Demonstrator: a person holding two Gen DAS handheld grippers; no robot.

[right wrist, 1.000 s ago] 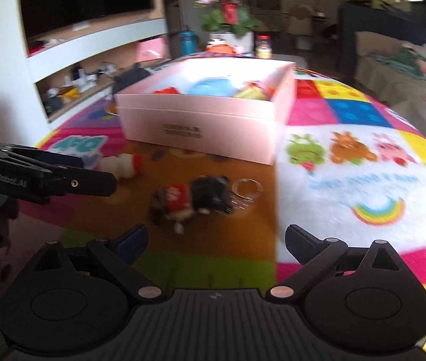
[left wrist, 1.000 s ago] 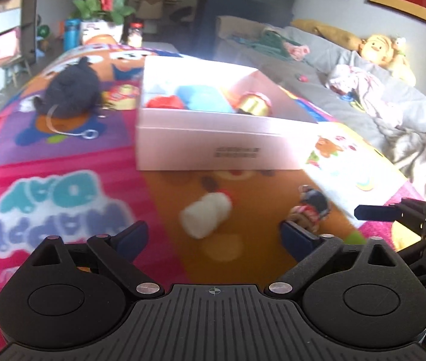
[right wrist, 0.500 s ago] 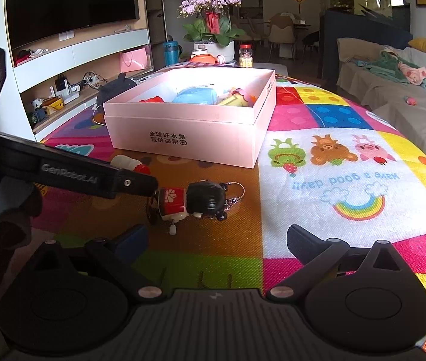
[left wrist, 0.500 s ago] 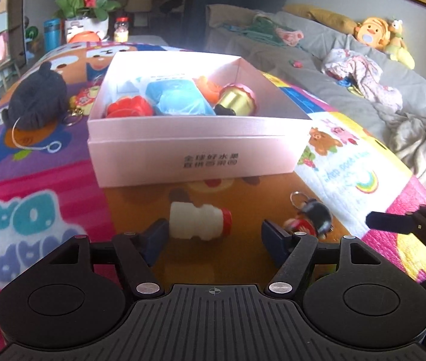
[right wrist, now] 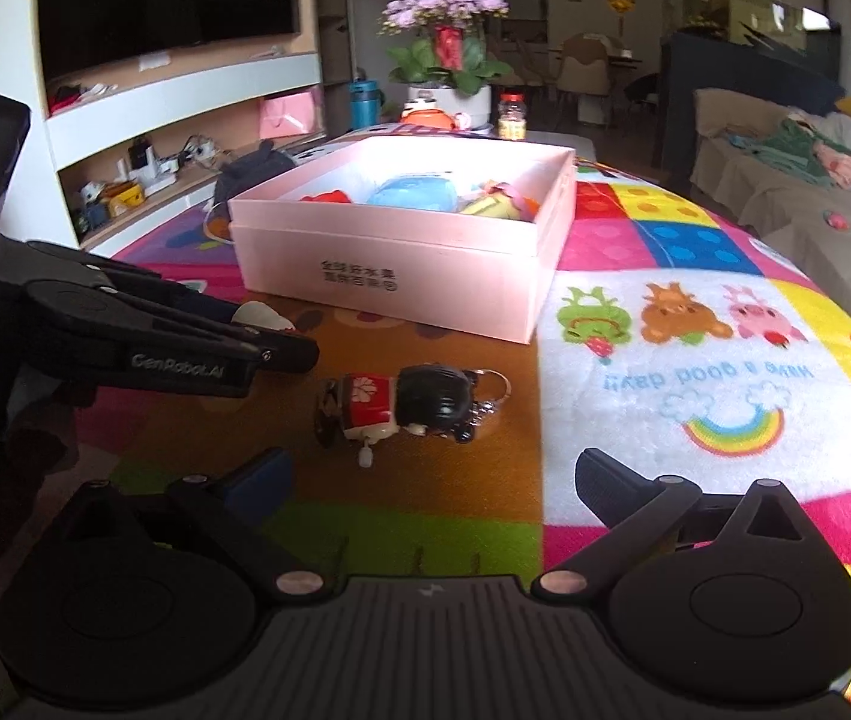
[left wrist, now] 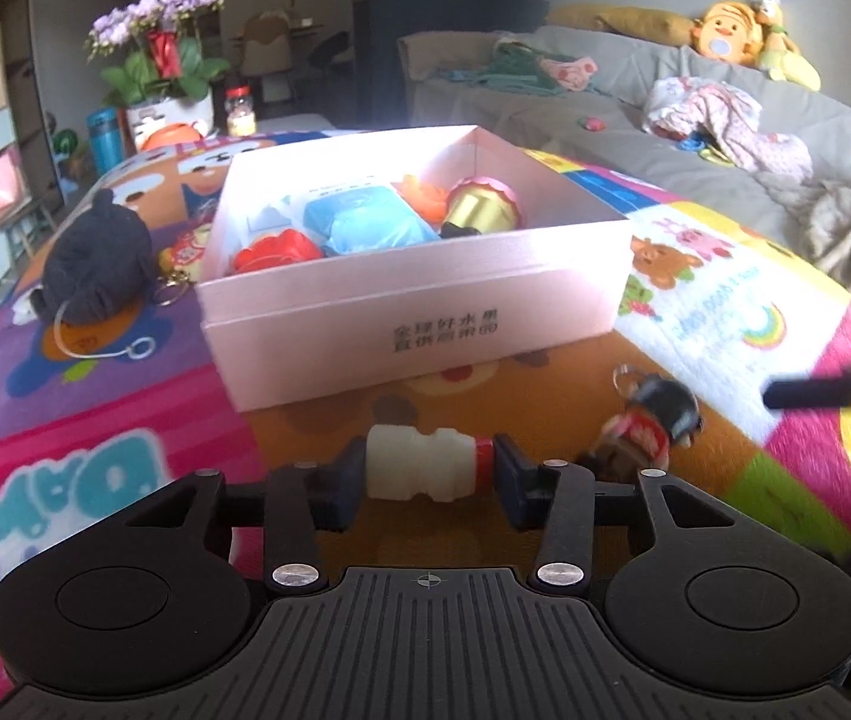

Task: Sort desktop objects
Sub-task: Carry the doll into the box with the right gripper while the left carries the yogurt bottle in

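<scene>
The small white bottle [left wrist: 422, 463] lies on its side, long axis from 9 to 3 o'clock, red cap toward 3. The left hand-held gripper [left wrist: 423, 477] has just closed — it was open around the bottle half a second ago and now clamps it end to end, at 6 o'clock of the pink box [left wrist: 419, 306]. The right hand-held gripper [right wrist: 431, 483] stands apart, the doll keychain [right wrist: 410, 402] at its 12. A colourful cartoon mat [right wrist: 695, 372] covers the surface; a sofa [left wrist: 695, 120] lies at 2 o'clock.
</scene>
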